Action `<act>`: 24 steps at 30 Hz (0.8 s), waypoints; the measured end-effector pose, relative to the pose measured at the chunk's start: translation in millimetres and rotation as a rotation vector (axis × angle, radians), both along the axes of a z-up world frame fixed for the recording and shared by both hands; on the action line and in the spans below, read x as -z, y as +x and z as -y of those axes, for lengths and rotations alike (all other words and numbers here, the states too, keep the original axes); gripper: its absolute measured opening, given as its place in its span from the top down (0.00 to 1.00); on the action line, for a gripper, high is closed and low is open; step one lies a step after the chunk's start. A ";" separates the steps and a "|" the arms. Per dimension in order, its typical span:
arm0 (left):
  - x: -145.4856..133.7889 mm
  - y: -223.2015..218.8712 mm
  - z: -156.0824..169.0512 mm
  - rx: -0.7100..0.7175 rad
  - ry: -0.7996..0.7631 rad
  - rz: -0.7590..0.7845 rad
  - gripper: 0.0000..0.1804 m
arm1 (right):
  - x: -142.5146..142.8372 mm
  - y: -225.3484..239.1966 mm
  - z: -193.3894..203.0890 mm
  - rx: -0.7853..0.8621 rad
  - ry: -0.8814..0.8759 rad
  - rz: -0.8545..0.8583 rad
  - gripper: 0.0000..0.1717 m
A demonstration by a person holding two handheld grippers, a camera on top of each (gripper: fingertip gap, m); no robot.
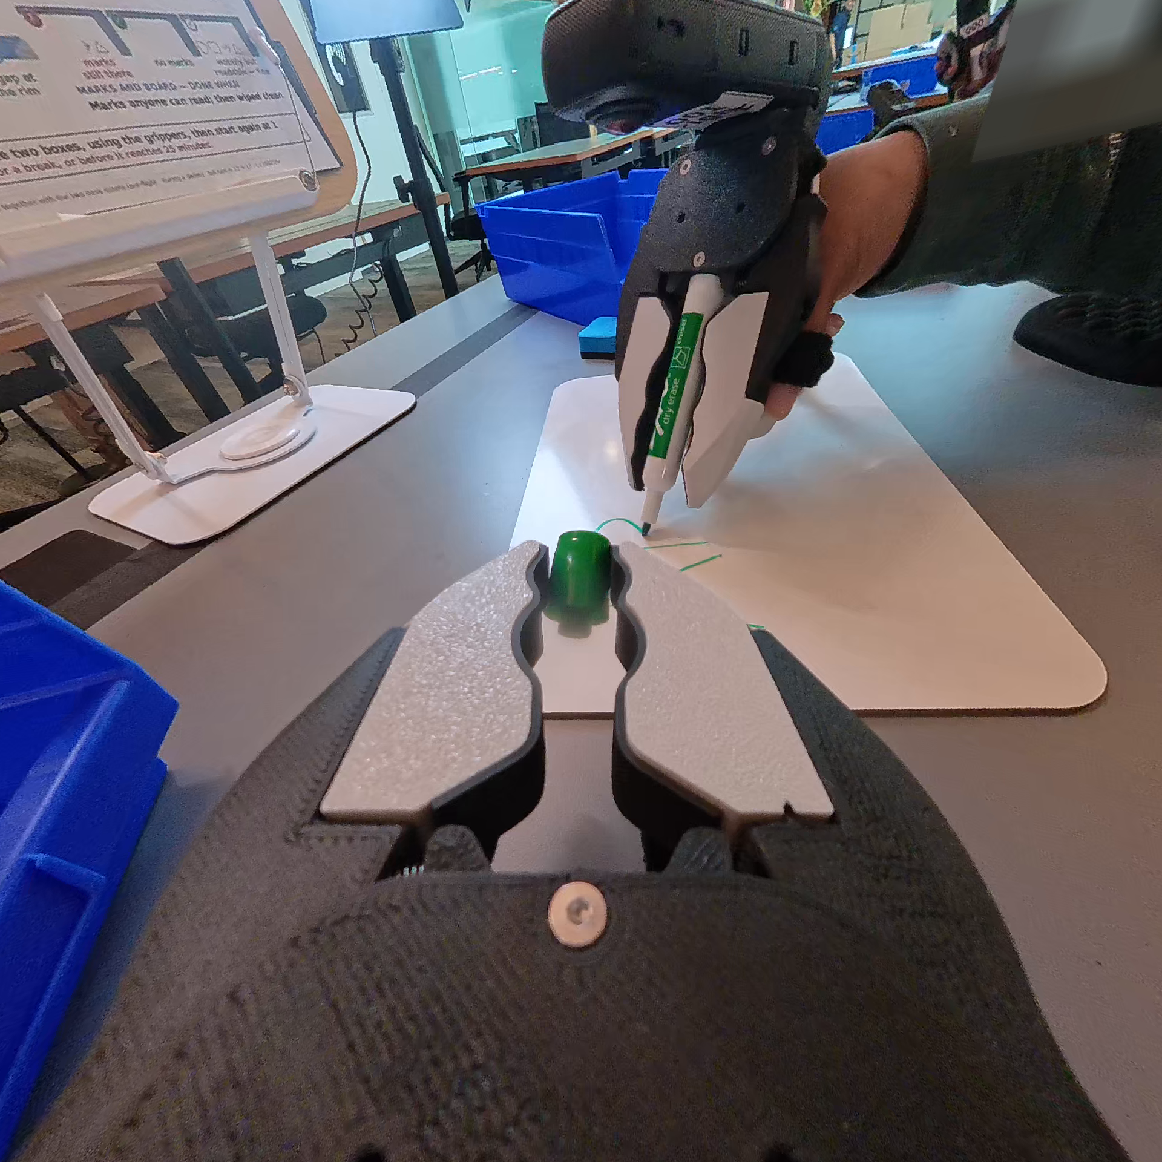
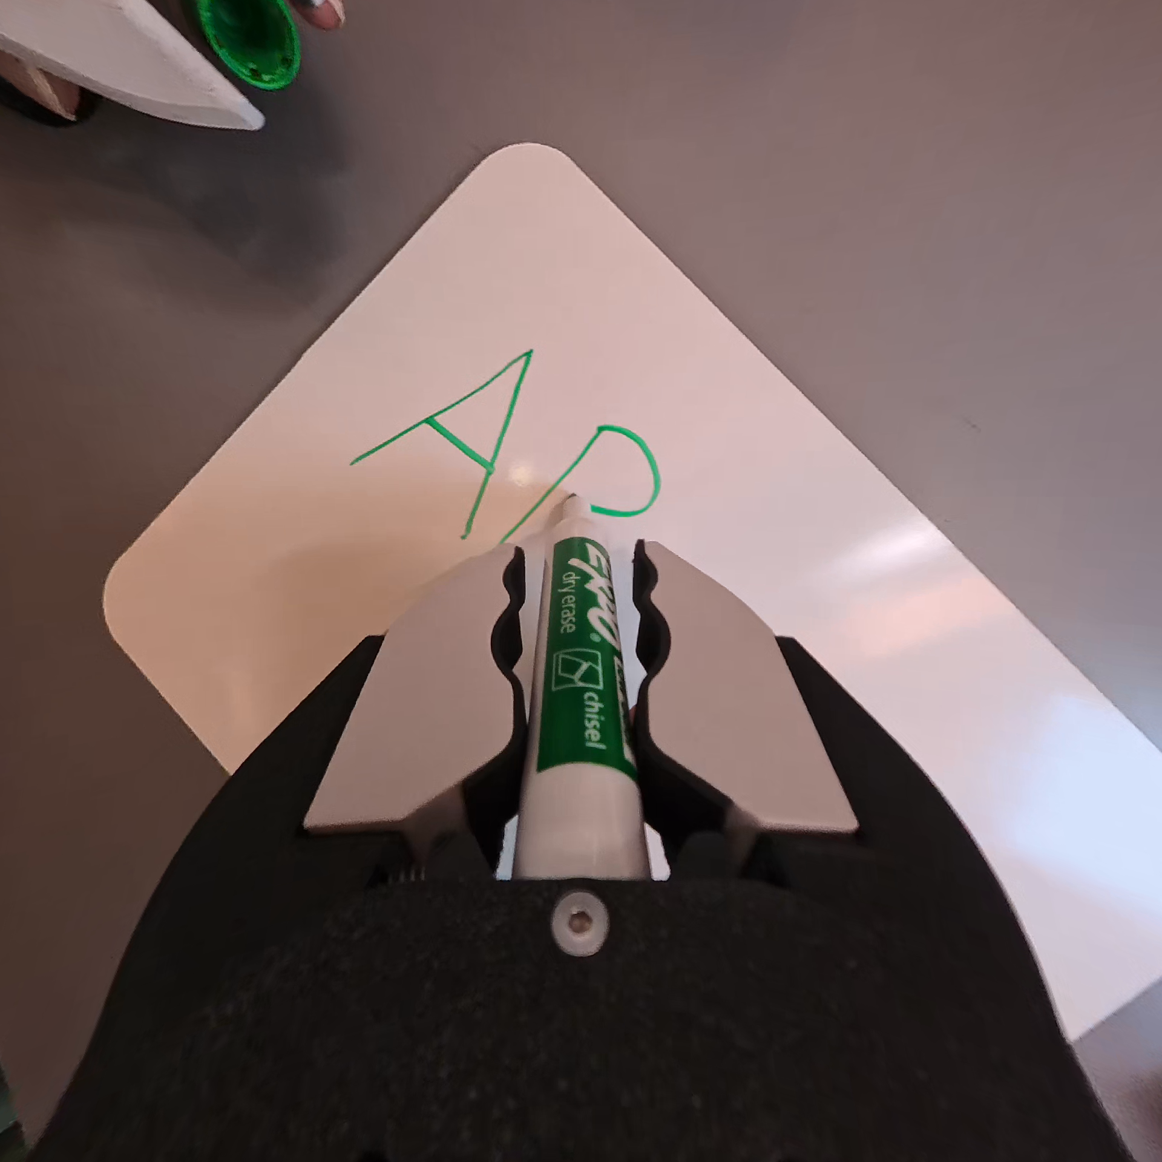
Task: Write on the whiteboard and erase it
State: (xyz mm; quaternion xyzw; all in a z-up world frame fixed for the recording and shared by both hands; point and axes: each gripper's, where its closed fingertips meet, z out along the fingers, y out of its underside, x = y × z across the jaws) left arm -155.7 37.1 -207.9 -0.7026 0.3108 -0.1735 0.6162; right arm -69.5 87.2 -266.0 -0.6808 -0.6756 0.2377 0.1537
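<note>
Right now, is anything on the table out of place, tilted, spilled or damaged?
Nothing stands out. The flat white whiteboard lies flat on the grey table, turned cornerwise to the right view. The green dry-erase marker is writing, and its green plastic cap is between the left fingers.

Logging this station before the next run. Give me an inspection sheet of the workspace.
Surface: grey table, bare around the whiteboard.
Job's things: green marker, tip at the board beside green strokes; eraser beside the far blue bin.
Clutter: sign stand; a second blue bin.
Grippers: left gripper holds the green cap; right gripper grips the marker.
Cables: one hanging by the dark pole.
Surroundings: desks, chairs.
</note>
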 end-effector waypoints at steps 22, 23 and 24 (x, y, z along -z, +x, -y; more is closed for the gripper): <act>0.0 0.0 -0.1 -0.002 0.000 -0.001 0.90 | 0.1 31.5 -6.0 0.046 0.007 0.017 0.80; 0.0 0.0 -0.2 -0.002 0.000 -0.001 0.90 | 0.1 31.6 -3.4 0.041 0.007 0.017 0.80; 0.0 -0.1 -0.2 -0.003 0.000 -0.001 0.90 | 0.1 31.2 -0.3 0.034 0.008 0.016 0.80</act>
